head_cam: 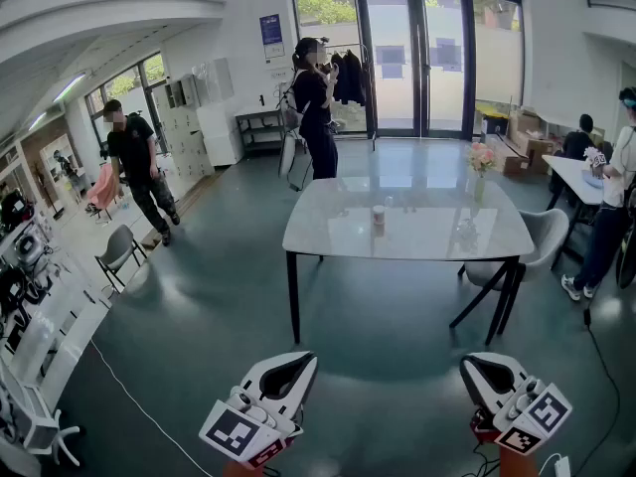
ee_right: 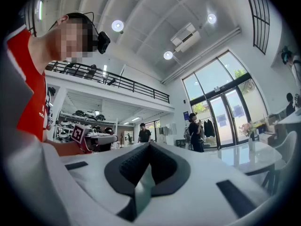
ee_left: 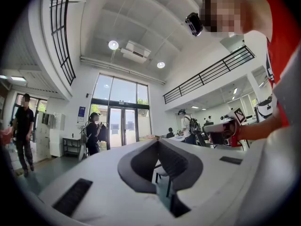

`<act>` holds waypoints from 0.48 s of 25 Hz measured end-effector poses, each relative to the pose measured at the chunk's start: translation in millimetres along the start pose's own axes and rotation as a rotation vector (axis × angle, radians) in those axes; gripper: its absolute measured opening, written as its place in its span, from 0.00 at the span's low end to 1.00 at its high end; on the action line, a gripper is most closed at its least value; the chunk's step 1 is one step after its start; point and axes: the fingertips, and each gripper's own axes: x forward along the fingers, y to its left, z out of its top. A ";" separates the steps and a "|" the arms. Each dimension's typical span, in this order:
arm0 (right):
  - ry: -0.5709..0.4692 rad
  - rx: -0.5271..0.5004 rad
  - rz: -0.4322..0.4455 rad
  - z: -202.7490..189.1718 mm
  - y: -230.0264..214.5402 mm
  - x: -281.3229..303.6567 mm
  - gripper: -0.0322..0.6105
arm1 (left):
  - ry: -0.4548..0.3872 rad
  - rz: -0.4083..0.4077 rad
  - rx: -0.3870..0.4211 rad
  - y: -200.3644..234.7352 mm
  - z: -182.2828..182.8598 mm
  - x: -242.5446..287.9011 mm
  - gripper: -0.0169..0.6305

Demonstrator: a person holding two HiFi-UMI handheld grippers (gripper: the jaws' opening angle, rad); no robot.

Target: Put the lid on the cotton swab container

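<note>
The left tool (head_cam: 294,364) and the right tool (head_cam: 484,368) both have their jaws pressed together with nothing between them, and are held low, well apart from the counter (head_cam: 328,237). Dark floor (head_cam: 378,316) lies between them and the counter's near edge. A vase of flowers (head_cam: 480,162) stands toward the far right corner, a grey chair (head_cam: 545,235) at the right edge, and a person (head_cam: 316,107) beyond the far edge. The container (head_cam: 379,216), a small pale upright cylinder, stands near the counter's middle, too small to make out its lid.
</note>
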 end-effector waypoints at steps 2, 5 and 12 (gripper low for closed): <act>-0.015 -0.011 0.005 3.6 -3.0 2.1 0.04 | -0.010 0.002 0.010 1.3 2.0 2.9 0.06; -0.034 -0.025 0.020 10.2 -10.2 9.8 0.04 | -0.021 0.008 0.028 3.9 6.3 11.9 0.06; -0.027 -0.015 0.035 11.6 -20.6 9.7 0.04 | 0.002 0.009 0.023 -3.1 3.6 26.5 0.06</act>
